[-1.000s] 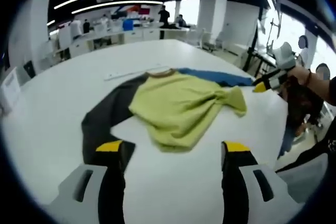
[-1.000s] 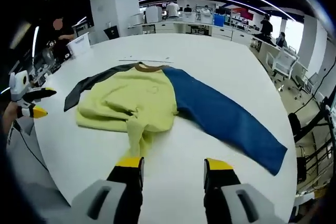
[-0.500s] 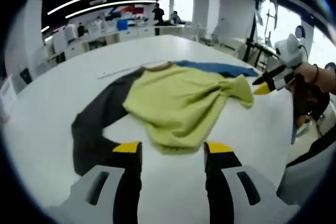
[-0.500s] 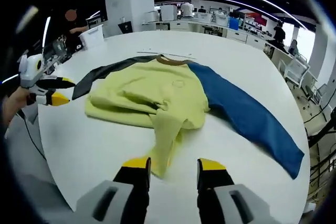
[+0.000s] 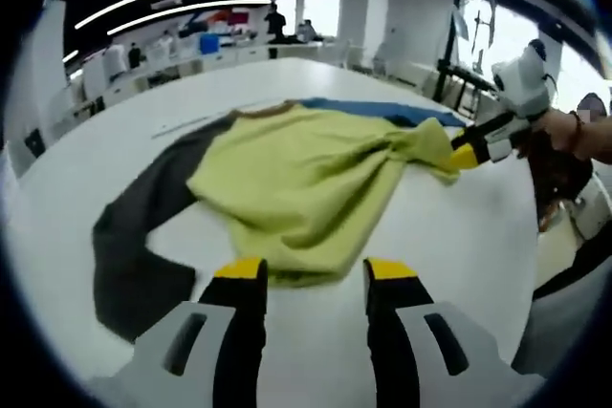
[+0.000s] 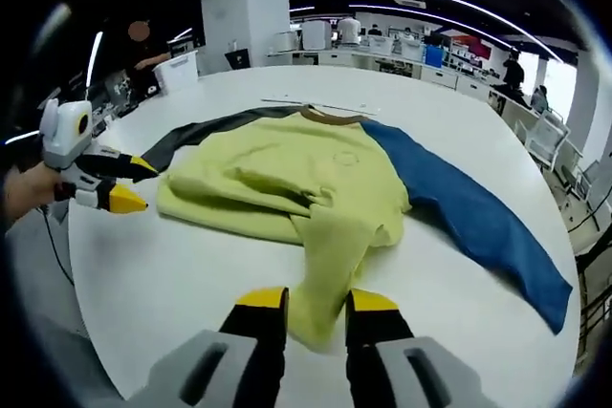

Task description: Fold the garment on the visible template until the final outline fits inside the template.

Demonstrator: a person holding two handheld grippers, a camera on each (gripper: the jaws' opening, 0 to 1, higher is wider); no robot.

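Note:
A long-sleeved shirt (image 5: pixel 296 179) lies on the white table (image 5: pixel 459 236), its yellow-green body rumpled and its collar brown. One sleeve is dark grey (image 5: pixel 134 236), the other blue (image 6: pixel 478 217). My left gripper (image 5: pixel 314 274) is open, its yellow tips at the near hem of the body. It also appears at the left of the right gripper view (image 6: pixel 143 186), beside the shirt (image 6: pixel 287 169). My right gripper (image 6: pixel 317 303) is narrowly open, with a pulled-out corner of the cloth lying between its jaws. In the left gripper view it (image 5: pixel 461 152) is at that same corner.
A thin pale strip (image 6: pixel 306 102) lies on the table (image 6: pixel 172 255) just beyond the collar. A person's hand (image 5: pixel 574 136) holds the right gripper past the table edge. Desks, chairs and a white pillar (image 6: pixel 244 11) stand further back.
Both grippers have come closer to the shirt and their jaws have narrowed. The right gripper's jaws now straddle the pulled-out corner; the left gripper's tips have reached the hem.

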